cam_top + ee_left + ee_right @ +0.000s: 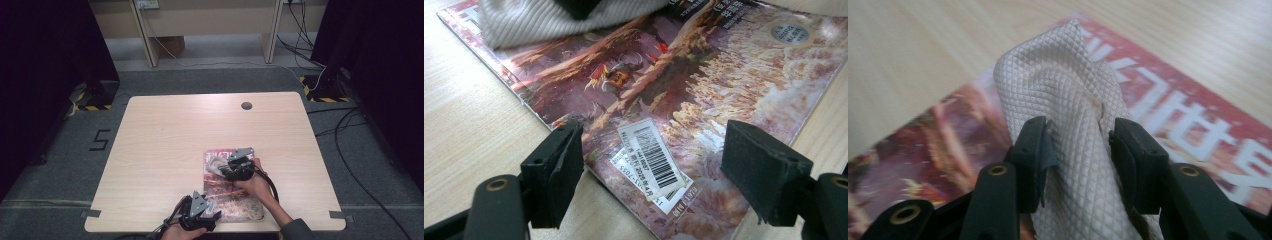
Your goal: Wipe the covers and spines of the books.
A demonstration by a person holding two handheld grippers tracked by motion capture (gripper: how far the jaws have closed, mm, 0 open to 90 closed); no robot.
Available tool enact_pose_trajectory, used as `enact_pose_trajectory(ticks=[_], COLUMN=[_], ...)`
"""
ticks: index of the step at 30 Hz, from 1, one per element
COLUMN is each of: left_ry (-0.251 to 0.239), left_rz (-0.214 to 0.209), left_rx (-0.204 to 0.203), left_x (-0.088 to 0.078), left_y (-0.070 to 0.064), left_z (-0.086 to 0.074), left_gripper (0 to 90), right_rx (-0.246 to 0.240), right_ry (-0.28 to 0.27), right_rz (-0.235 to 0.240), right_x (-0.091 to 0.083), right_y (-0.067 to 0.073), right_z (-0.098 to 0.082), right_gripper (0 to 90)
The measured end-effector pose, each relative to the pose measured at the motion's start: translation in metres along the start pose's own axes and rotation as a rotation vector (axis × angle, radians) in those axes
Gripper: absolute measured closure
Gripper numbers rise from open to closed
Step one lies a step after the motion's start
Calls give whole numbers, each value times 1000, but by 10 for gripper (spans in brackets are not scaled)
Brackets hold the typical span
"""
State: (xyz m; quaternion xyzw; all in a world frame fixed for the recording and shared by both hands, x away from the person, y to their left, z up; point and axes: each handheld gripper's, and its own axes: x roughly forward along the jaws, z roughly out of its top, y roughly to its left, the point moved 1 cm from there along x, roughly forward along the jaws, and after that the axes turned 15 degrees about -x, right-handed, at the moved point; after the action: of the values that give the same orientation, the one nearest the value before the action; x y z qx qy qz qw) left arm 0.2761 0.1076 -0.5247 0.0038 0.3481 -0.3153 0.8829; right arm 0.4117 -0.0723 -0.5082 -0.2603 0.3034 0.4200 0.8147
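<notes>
Right gripper point(1075, 150) at lower centre of its own view, pinching a bunched white waffle-weave cloth point(1063, 100) between both pads, the cloth rising toward the upper middle of the frame over a red-and-brown magazine point(1168, 120). Seen from the high view at centre right, right gripper point(226, 169) over the magazine's upper part, cloth point(215, 165) just left of it. Left gripper point(651, 175) at the bottom of its view, jaws spread wide, holding nothing, flanking the magazine's point(704, 90) near corner with its barcode label point(651, 157). In the high view, left gripper point(212, 216) at lower centre, at the magazine's point(240, 202) lower left edge, on a pale wooden table point(160, 145).
</notes>
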Motion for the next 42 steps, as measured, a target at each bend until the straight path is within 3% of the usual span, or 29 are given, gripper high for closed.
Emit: enact_pose_trajectory(ticks=[4,7,15,26,30,33,37,42], left_ry=[4,3,0,1,0,0,1,-1], left_rz=[1,1,0,0,-2,-2,-1,-3], left_rx=[5,5,3,4,2,3,3,0], left_x=[0,0,0,0,0,0,0,0], left_y=[1,0,0,0,1,1,1,1], left_z=[0,0,0,0,0,0,0,0], left_gripper=[238,238,239,238,238,238,238,238], right_rx=[-32,-57,-55,-7,16,59,115,54], right_ry=[-21,-25,-31,2,21,32,27,47], right_rz=[59,69,78,19,-30,-76,-93,-137], right_x=[4,5,3,-16,-26,-34,-39,-39], right_y=[17,26,21,-4,-19,-34,-45,-37], right_z=[6,10,6,-17,-28,-40,-50,-46], right_gripper=[581,582,568,560,560,554,555,581])
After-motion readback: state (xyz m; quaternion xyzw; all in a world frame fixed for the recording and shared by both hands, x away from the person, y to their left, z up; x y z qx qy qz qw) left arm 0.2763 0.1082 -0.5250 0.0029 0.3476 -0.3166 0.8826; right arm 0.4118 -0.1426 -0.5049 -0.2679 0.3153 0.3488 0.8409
